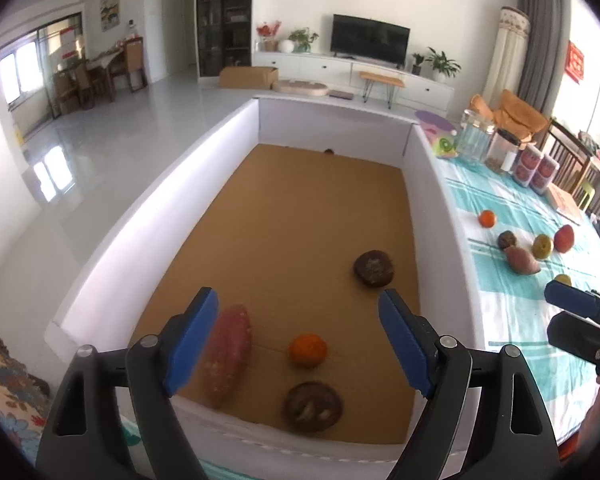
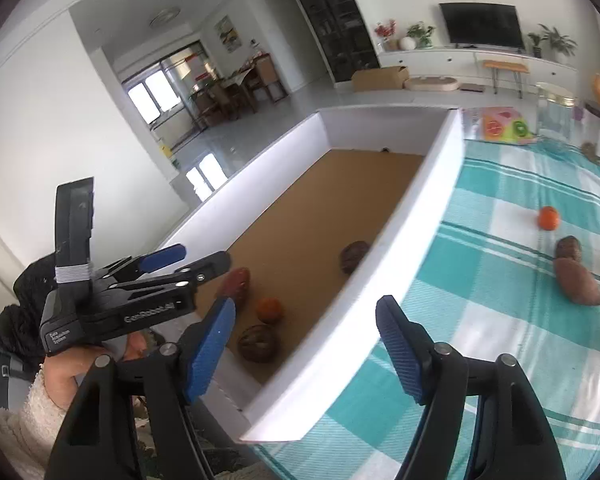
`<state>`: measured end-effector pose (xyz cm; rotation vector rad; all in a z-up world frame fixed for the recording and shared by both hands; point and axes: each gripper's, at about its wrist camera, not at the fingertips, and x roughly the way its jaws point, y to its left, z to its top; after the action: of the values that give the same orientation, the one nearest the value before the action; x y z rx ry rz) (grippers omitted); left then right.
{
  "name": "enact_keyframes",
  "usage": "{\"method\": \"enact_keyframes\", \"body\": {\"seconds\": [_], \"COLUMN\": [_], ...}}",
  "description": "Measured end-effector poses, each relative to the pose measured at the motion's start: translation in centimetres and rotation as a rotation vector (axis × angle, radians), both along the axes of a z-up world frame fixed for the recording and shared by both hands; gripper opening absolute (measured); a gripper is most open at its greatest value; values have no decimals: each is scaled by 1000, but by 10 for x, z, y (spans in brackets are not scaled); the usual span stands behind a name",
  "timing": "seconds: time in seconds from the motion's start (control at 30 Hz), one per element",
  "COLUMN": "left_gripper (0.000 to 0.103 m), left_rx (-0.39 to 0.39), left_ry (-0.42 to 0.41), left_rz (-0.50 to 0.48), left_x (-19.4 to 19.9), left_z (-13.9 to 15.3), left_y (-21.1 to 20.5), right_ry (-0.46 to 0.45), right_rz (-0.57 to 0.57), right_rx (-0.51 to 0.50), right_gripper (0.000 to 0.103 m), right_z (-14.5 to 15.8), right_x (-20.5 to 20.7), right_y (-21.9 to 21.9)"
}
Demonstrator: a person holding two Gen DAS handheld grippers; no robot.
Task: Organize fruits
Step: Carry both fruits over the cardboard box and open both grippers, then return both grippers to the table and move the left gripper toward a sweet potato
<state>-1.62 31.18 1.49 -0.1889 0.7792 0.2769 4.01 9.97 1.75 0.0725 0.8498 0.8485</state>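
Left gripper (image 1: 298, 342): blue-padded jaws spread wide, holding nothing, hovering over the near end of the box.
Right gripper (image 2: 305, 346): jaws spread wide, holding nothing, over the box's right wall and the tablecloth.
Box: white-walled rectangular box with a brown cardboard floor (image 1: 284, 216), left of the teal-and-white checked tablecloth (image 1: 500, 280).
In the box: a reddish-purple elongated sweet potato (image 1: 228, 354) near left; a small orange tangerine (image 1: 308, 350) just right of it; a dark brown wrinkled round fruit (image 1: 313, 406) nearest; another like it (image 1: 374, 268) farther right.
On the tablecloth: an orange tangerine (image 2: 548, 218), a dark brown fruit (image 2: 568, 248) touching a brown sweet potato (image 2: 579, 282).
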Motion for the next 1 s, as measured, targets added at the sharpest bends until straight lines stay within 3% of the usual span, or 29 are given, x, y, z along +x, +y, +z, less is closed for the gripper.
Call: {"method": "enact_keyframes", "body": {"seconds": [0.13,0.33,0.47,0.53,0.6,0.87,1.0], "left_gripper": [85,91,91,91,91,91,92], "left_rx": [-25,-53,-101,-105,-85,95,51], "left_ry": [-22,-70,-62,-75,-67,101,120], "left_rz": [-105,-310,-477,-520,-518,-481,-435], "left_x": [11,29,45,58,74,123,123], "left_z": [8,20,6,-11,-31,-109,-111], "left_y": [-34,-123,-195,-223,-241,-262,-252], "right_ry": [-14,-143,-129,-82,-62,61,56], "right_rz": [-205,-618,-810,-891,-927,-1015,-1008], "right_rx": [-26,-226,-316,-293,-257,-296,-316], "right_gripper": [79,79,79,79,79,79,82], "right_z": [-17,-56,-78,-81,-83,-111,-112], "right_x": [10,9,22,25,25,33,33], "right_y": [-87,-219,-286,-312,-329,-345,-340]}}
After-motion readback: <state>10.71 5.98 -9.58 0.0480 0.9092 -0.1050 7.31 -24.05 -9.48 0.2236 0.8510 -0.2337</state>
